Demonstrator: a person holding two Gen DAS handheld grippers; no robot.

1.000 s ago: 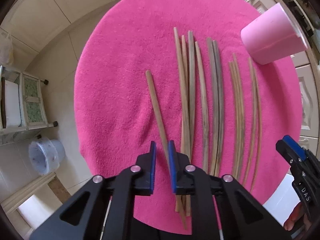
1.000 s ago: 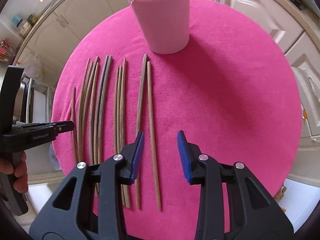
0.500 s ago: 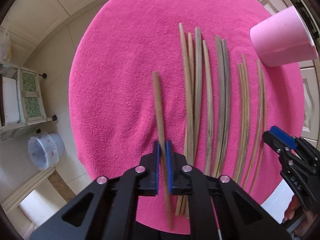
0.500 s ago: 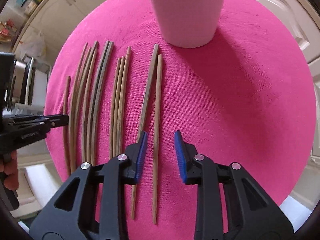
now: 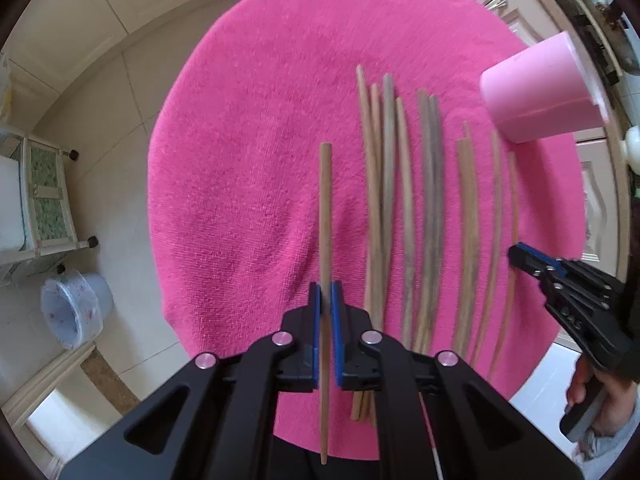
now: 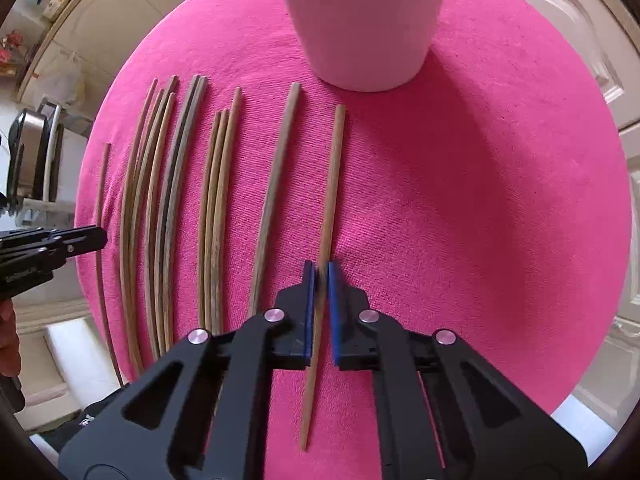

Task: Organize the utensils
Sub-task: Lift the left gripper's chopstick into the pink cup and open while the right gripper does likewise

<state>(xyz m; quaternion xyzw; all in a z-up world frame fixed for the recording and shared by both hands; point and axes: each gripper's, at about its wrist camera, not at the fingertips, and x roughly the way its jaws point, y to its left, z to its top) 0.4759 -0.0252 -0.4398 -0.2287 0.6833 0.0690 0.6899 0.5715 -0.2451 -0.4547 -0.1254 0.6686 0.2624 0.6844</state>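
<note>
At the centre of each wrist view, a gripper is clenched on one chopstick. The left gripper (image 5: 327, 300) grasps a stick (image 5: 325, 216) apart from the row; the right gripper (image 6: 319, 280), its jaws having just closed, grasps the stick (image 6: 332, 184) nearest the pink cup (image 6: 360, 20) at the top. Both lie over the pink towel (image 6: 480, 200). The step looks like pickup; next, probably lifting each stick and dropping it in the cup. I count eleven chopsticks and one cup.
</note>
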